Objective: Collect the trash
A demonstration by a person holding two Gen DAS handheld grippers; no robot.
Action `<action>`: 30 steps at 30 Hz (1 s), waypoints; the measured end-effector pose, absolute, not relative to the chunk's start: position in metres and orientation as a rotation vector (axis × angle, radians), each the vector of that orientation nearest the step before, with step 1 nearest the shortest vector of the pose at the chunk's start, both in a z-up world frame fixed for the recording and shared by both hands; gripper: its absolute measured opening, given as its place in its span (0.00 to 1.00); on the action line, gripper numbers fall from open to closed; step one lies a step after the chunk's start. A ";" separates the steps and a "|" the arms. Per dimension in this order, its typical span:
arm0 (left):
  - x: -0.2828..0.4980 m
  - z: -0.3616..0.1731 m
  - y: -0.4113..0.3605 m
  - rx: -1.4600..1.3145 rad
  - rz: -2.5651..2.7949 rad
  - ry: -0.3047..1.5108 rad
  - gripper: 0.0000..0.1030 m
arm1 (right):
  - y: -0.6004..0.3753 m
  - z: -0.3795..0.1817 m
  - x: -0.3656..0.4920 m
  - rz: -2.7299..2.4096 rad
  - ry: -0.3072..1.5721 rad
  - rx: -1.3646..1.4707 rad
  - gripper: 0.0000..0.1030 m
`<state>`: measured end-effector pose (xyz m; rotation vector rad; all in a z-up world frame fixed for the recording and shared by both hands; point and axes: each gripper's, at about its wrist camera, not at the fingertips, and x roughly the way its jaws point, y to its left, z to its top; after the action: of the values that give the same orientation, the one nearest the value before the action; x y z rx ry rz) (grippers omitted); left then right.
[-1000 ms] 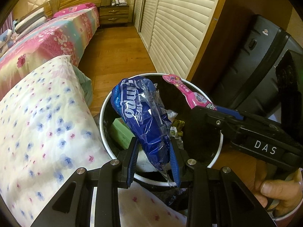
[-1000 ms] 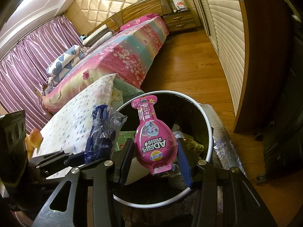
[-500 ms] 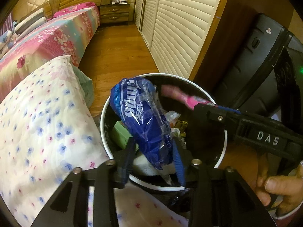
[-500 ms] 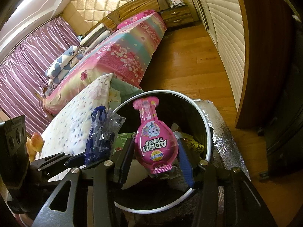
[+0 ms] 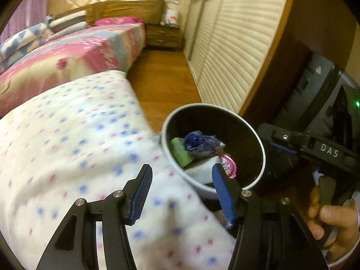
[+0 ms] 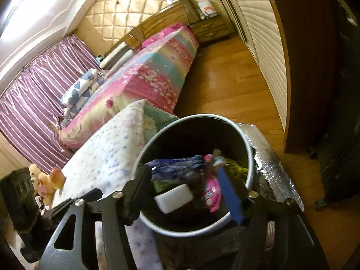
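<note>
Bin (image 6: 249, 157) stands on wooden floor (image 6: 227, 85) beside flowered quilt (image 6: 108, 148).

A home bedroom: a bed (image 6: 157, 72) with a floral pink cover and stacked pillows (image 6: 81, 90) stands against a quilted padded wall (image 6: 135, 6), with a wooden nightstand (image 6: 211, 30) beside it, purple satin curtains (image 6: 38, 94), louvered wardrobe doors (image 5: 227, 51), a wood floor (image 6: 231, 83) and plush toys (image 6: 45, 181).
</note>
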<state>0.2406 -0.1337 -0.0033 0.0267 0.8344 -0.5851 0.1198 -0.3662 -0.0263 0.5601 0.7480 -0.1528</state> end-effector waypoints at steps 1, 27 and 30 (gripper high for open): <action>0.231 0.000 -0.122 -0.001 -0.566 0.815 0.55 | -0.361 -0.023 0.116 -0.148 0.737 0.557 0.66; 0.045 0.013 0.001 -0.059 -0.104 0.413 0.97 | -0.219 0.016 0.055 -0.100 0.456 0.189 1.00; 0.047 0.011 -0.006 -0.040 -0.091 0.390 0.97 | -0.215 0.014 0.052 -0.097 0.451 0.193 1.00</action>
<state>0.0473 -0.0055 0.0110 -0.0402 0.3898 -0.0906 0.0523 -0.2147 0.0136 0.1932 0.4514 -0.0969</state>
